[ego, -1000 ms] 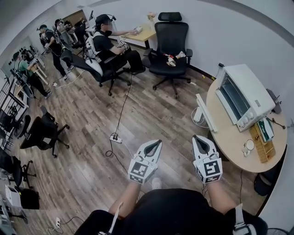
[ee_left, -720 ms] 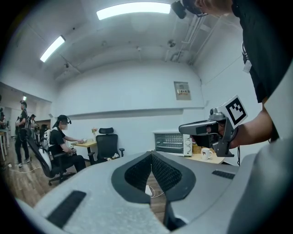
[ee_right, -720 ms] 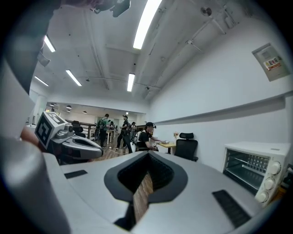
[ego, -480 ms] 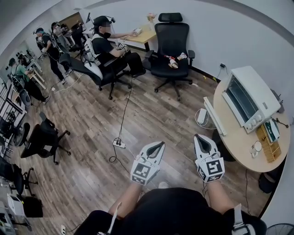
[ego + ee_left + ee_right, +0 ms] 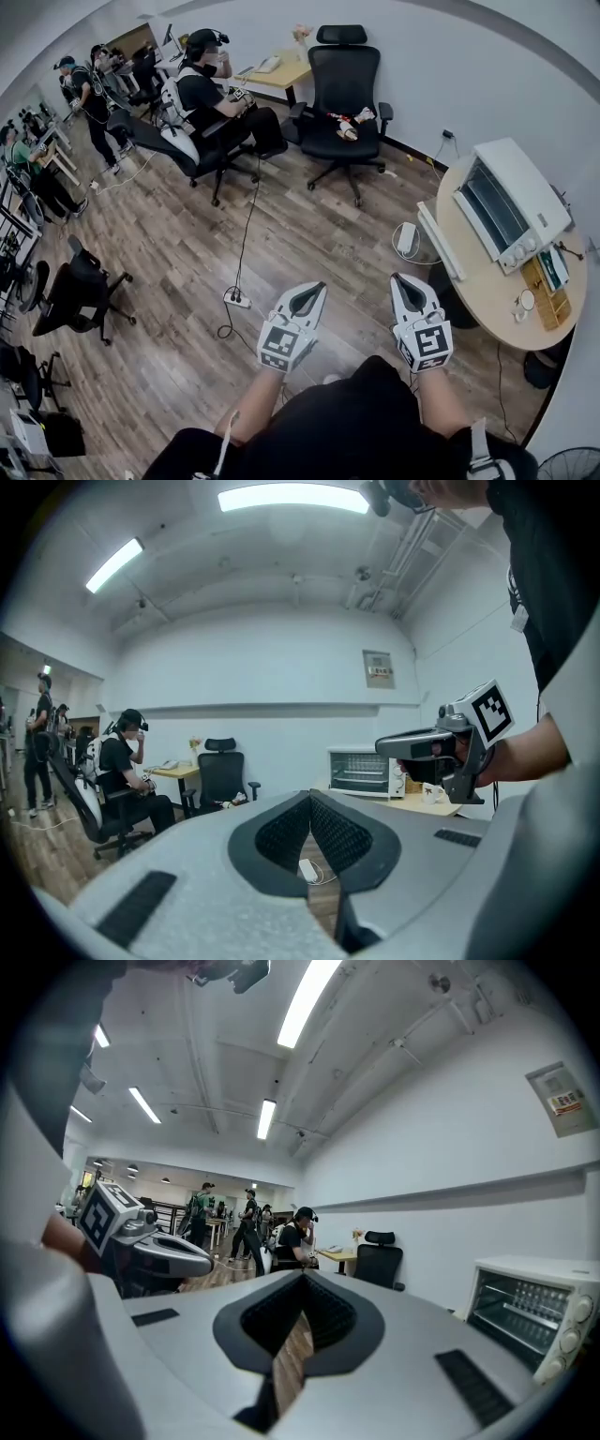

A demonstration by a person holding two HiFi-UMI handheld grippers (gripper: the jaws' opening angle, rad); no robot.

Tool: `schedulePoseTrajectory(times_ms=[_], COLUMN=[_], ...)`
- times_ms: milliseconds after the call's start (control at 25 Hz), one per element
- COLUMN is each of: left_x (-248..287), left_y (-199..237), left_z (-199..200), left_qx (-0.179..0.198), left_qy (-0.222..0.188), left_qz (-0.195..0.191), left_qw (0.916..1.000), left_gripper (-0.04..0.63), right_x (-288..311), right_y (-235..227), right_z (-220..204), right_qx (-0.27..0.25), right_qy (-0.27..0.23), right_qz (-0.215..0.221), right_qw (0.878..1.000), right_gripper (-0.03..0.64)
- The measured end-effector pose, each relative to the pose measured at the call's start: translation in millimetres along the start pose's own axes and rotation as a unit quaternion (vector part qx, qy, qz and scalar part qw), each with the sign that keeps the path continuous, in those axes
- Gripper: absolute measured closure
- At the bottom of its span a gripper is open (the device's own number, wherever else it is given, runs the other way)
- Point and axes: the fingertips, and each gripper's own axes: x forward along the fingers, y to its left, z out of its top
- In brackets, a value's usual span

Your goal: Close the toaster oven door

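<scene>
The white toaster oven [image 5: 514,199] stands on a round wooden table [image 5: 480,298] at the right of the head view. Its dark glass front faces the room, and the door looks upright against the body. The oven also shows in the left gripper view [image 5: 361,771] and the right gripper view [image 5: 536,1321]. My left gripper [image 5: 315,289] and right gripper [image 5: 404,279] hover side by side over the wooden floor, well short of the table. Both are shut with nothing between the jaws; the tips meet in their own views [image 5: 309,795] [image 5: 302,1277].
A white bar [image 5: 439,241] lies along the table's near edge. A mug [image 5: 521,305] and a wooden rack [image 5: 541,289] sit beside the oven. A power strip [image 5: 234,300] and cables lie on the floor ahead. Black office chairs [image 5: 343,89] and several people fill the back.
Both grippers have moved on across the floor together, still shut. In the head view the power strip has slid lower, and the oven sits a little further right.
</scene>
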Motion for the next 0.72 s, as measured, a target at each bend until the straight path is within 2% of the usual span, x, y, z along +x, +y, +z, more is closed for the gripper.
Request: schedulePoseTrajectory(times_ms=[360,720], left_x=[41,121], left_y=[25,45], left_z=[-10,-2], left_qx=[-0.004,0.007], left_qy=[0.016,0.026], left_qz=[-0.015,-0.04], left_qw=[0.9998,0.9989], left_gripper=[0.589,0.589], right_x=[42,86], right_y=[-14,-74], right_z=[0,-12], right_qx=[-0.043,-0.036], right_qy=[0.014,0.03], right_qz=[-0.005,-0.009], right_qw=[0.999,0.999], right_gripper=[0.62,0.618])
